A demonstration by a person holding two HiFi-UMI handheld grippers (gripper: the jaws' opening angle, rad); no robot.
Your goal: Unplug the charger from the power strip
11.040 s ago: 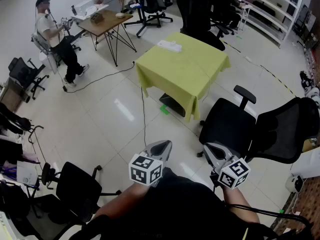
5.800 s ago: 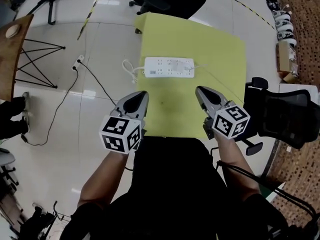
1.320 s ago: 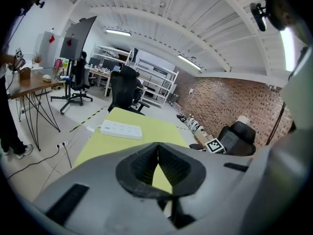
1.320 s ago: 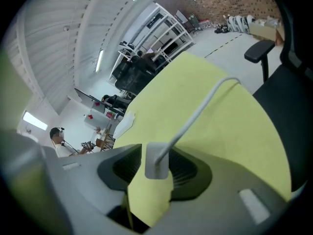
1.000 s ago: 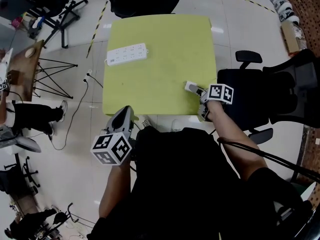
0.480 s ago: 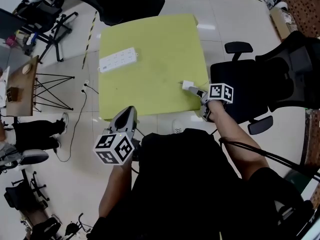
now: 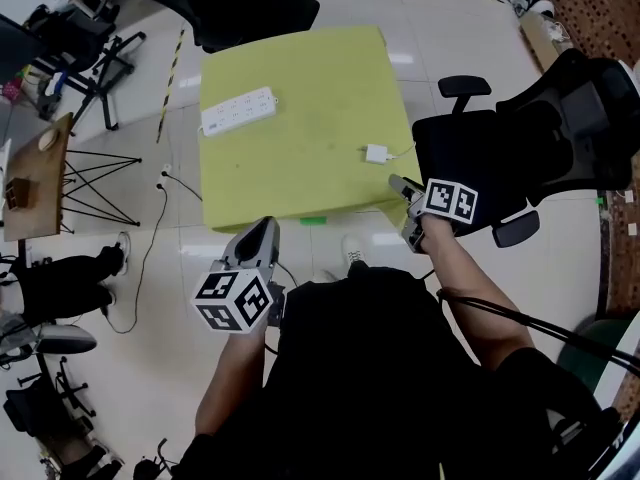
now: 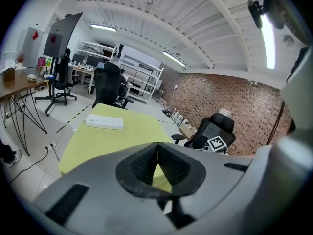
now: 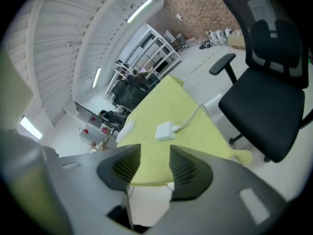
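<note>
The white charger (image 7: 377, 154) lies loose on the yellow-green table (image 7: 300, 88), near its right edge, and its cable runs off to the right. The white power strip (image 7: 238, 111) sits at the table's far left with nothing plugged in. My right gripper (image 7: 400, 185) hangs off the table's near right corner, short of the charger (image 9: 165, 131). Its jaws have just been closing, stand apart, and hold nothing (image 9: 155, 151). My left gripper (image 7: 263, 230) is below the table's near edge, its tips together (image 8: 157, 147).
A black office chair (image 7: 520, 138) stands close on the table's right side, by my right arm. Another black chair (image 7: 250, 13) is behind the table. A wooden table (image 7: 30, 178) with wire legs and a floor cable (image 7: 165, 183) lie to the left.
The right gripper has drawn back from the charger, which stays lying on the table. The left gripper has shifted a little toward the table.
</note>
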